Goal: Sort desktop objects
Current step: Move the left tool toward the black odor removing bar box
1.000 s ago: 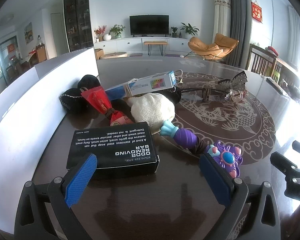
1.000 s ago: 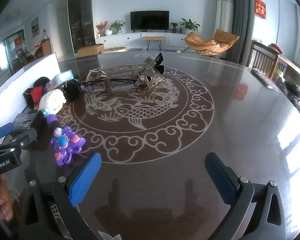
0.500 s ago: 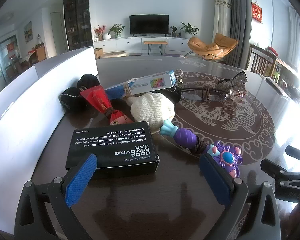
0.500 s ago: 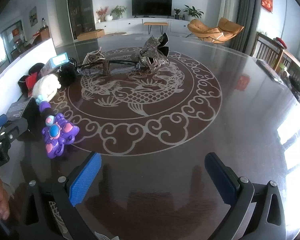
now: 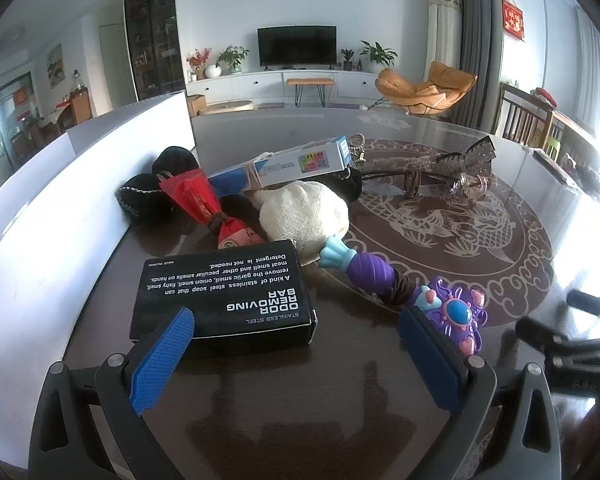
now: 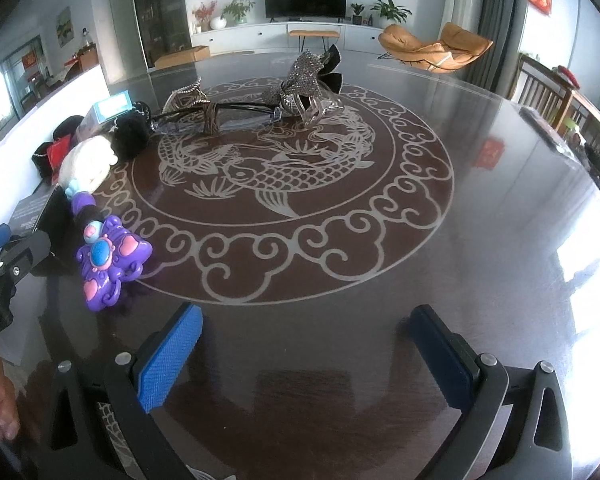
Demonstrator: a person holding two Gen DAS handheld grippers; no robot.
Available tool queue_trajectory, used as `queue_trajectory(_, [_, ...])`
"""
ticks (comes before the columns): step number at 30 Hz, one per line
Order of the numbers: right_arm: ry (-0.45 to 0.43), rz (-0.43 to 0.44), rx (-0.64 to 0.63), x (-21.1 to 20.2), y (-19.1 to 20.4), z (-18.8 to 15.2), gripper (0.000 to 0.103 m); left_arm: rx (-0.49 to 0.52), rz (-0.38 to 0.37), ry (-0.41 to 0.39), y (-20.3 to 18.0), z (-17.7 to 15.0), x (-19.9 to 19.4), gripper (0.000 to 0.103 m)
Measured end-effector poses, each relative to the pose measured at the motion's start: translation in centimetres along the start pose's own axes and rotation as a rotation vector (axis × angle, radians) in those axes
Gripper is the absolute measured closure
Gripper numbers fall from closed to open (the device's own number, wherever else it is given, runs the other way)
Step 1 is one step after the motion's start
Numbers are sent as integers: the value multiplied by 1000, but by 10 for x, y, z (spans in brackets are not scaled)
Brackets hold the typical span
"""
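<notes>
Tools (image 5: 296, 354) gape; purple wand (image 5: 412, 294) lies flat.

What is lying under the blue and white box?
The blue and white box rests partly on the cream knitted pouch and a black fuzzy item. What lies beneath its middle is hidden.

Left wrist cam is sitting low and close behind the black soap box (image 5: 224, 292), facing across the table (image 5: 260, 392), while the right one is looking from higher up over the fish pattern (image 6: 288, 176), both catching the purple toy wand (image 5: 456, 316) (image 6: 108, 256).
</notes>
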State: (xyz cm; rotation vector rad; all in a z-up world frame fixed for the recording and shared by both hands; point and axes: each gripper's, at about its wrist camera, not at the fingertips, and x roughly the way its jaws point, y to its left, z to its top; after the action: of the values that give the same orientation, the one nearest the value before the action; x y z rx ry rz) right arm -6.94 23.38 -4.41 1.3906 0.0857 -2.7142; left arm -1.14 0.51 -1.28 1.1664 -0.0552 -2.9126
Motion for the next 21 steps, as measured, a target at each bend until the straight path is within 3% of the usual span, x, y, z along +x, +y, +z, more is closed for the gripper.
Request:
queue_trajectory(7, [5,-3,1,14,-7,23,0,26,34,18,-5,1,4,0])
queue_trajectory(21, [4,-8,3,12,-6,21,0,31,45,24,-5,1,6,0])
